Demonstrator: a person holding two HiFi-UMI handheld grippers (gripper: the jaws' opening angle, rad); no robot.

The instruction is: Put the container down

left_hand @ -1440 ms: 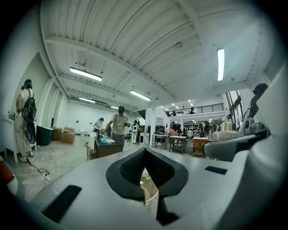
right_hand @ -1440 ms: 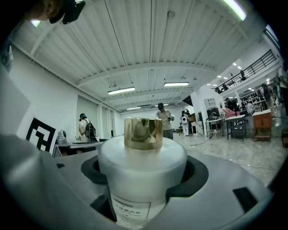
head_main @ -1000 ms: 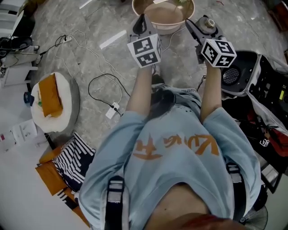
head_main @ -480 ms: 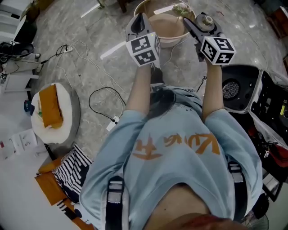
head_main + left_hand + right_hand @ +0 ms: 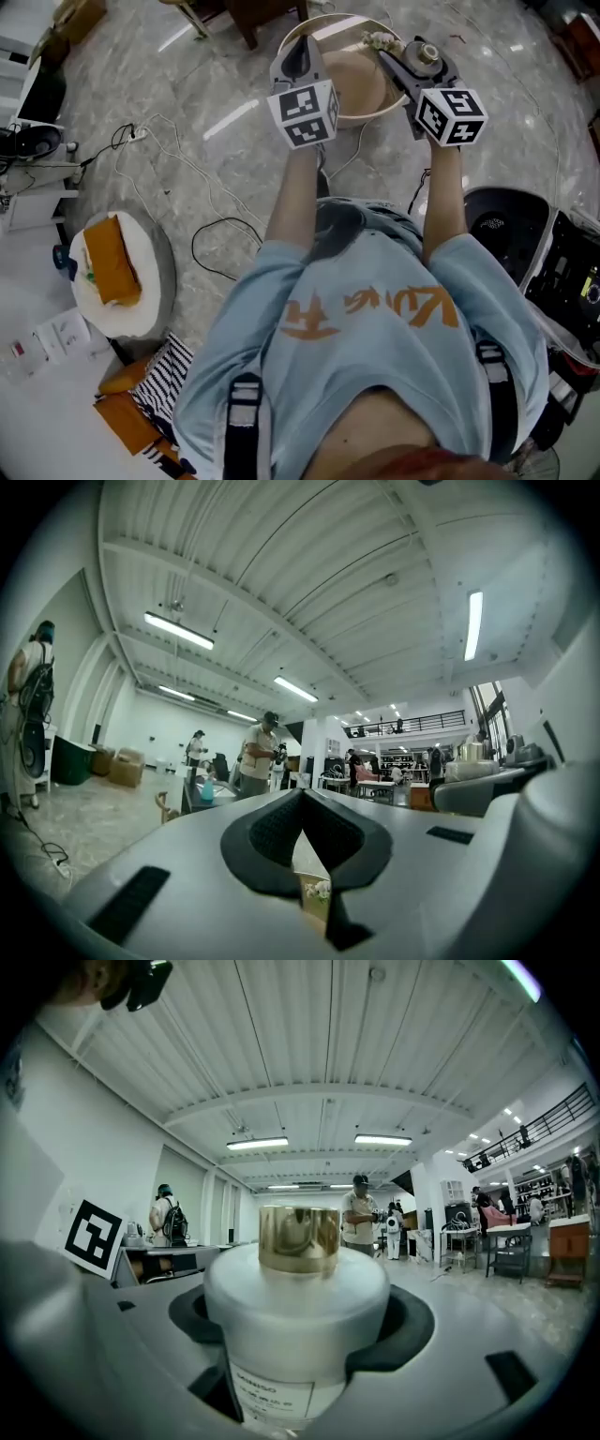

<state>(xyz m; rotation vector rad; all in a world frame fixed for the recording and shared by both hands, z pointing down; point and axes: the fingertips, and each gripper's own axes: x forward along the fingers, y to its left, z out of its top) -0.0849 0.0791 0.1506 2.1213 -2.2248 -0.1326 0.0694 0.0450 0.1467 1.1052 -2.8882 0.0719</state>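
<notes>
A white frosted bottle with a gold cap (image 5: 295, 1307) is the container; my right gripper (image 5: 300, 1326) is shut on its body, cap pointing away from the camera. In the head view the bottle (image 5: 429, 52) and right gripper (image 5: 412, 64) are held high over the right edge of a round beige table (image 5: 352, 111). My left gripper (image 5: 296, 49) is raised over the table's left edge. In the left gripper view its jaws (image 5: 302, 803) meet, with nothing between them. A small sprig of flowers (image 5: 378, 40) lies on the table.
A round white stool with an orange cloth (image 5: 112, 272) stands at the left, and cables (image 5: 220, 234) trail over the marble floor. A black appliance (image 5: 502, 225) sits at the right. Dark chair legs (image 5: 248, 19) stand beyond the table. Several people (image 5: 361, 1213) stand farther off in the hall.
The round table has come further into view and nearer, with both grippers now over its rim. The stool and cables have slid down the picture. Both grips are unchanged.
</notes>
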